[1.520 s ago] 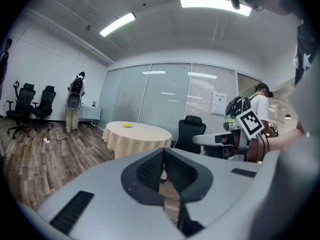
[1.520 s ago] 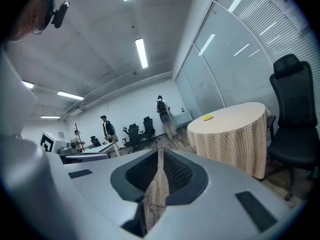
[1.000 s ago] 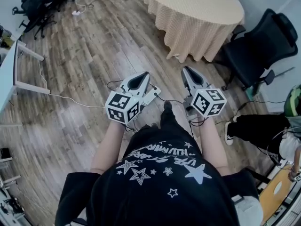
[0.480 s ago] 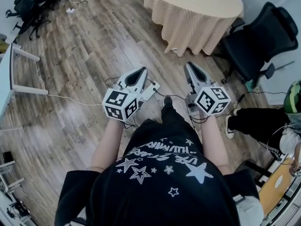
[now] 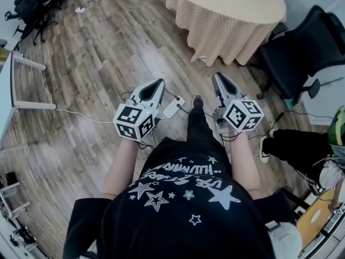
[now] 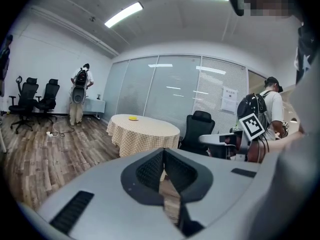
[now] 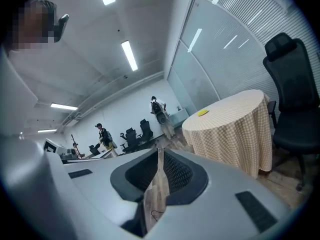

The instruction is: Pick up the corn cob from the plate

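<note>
**Head view.** The person stands on the wood floor with both tools held out in front. The left claw and the right claw point toward a round worktop under a checked cloth. Both are well apart from it and neither carries anything. The part of the worktop in frame shows bare cloth, and no cob is in sight here. A black chair stands just beside the worktop.

**Left gripper view.** The left claw has its jaws drawn together, with only a thin slit between the pads and nothing in it. The worktop lies well ahead. On it sits a small yellow item, probably the cob. It is too small here to confirm, and no plate can be made out under it.

**Right gripper view.** The right claw also has its jaws together and is empty. The worktop stands ahead to the right, and the same yellow item lies on its top.

**Progress.** In my judgement, no part of the task is done. The cob lies untouched on the worktop, well apart from both claws. The whole job is left: close in on the worktop, part the jaws of one claw, set them about the cob, clamp and lift.
</note>
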`<move>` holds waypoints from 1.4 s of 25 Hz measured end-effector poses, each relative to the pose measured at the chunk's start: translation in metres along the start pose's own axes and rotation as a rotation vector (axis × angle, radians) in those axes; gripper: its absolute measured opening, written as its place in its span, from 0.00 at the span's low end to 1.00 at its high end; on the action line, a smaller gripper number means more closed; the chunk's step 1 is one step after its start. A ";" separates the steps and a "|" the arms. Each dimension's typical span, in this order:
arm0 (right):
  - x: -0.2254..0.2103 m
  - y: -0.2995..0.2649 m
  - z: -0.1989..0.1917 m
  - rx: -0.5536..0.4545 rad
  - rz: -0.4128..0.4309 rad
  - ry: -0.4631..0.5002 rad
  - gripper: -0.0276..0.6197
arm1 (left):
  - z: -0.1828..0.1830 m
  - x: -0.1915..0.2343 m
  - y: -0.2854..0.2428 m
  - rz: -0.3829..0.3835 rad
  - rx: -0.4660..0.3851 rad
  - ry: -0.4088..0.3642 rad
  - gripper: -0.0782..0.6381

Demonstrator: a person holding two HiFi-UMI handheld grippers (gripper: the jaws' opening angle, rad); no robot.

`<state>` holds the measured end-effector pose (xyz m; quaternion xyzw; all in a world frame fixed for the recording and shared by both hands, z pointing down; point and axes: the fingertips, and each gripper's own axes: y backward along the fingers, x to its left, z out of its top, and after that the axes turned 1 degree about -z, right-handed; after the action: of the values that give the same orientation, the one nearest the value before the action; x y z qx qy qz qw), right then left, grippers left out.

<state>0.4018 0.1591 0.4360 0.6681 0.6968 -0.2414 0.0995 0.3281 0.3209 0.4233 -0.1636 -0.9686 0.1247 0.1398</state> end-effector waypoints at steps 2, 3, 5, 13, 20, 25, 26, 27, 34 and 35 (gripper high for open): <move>-0.012 -0.018 0.008 0.007 0.010 0.001 0.12 | 0.005 0.009 -0.016 0.009 0.006 0.000 0.12; -0.019 -0.028 0.014 0.008 0.015 -0.001 0.12 | 0.009 0.014 -0.025 0.014 0.009 -0.001 0.12; -0.035 -0.049 0.027 0.018 0.026 -0.007 0.12 | 0.018 0.025 -0.045 0.032 0.013 0.003 0.12; -0.104 -0.137 0.090 0.071 0.079 -0.003 0.12 | 0.067 0.068 -0.140 0.111 0.011 0.028 0.12; -0.175 -0.190 0.143 0.065 0.098 -0.004 0.12 | 0.102 0.090 -0.218 0.164 -0.007 0.016 0.12; -0.194 -0.209 0.156 0.062 0.101 -0.019 0.12 | 0.123 0.099 -0.249 0.165 -0.027 -0.005 0.12; -0.195 -0.212 0.157 0.063 0.103 -0.019 0.12 | 0.128 0.101 -0.254 0.164 -0.032 -0.011 0.12; -0.197 -0.216 0.159 0.065 0.104 -0.019 0.12 | 0.133 0.104 -0.259 0.162 -0.038 -0.014 0.12; -0.217 -0.243 0.168 0.070 0.074 -0.027 0.12 | 0.151 0.124 -0.301 0.119 -0.051 -0.032 0.12; -0.218 -0.248 0.166 0.071 0.068 -0.027 0.12 | 0.151 0.130 -0.305 0.111 -0.053 -0.029 0.12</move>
<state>0.1477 -0.1090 0.4433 0.6912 0.6633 -0.2714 0.0933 0.0774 0.0579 0.4003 -0.2188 -0.9629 0.1090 0.1141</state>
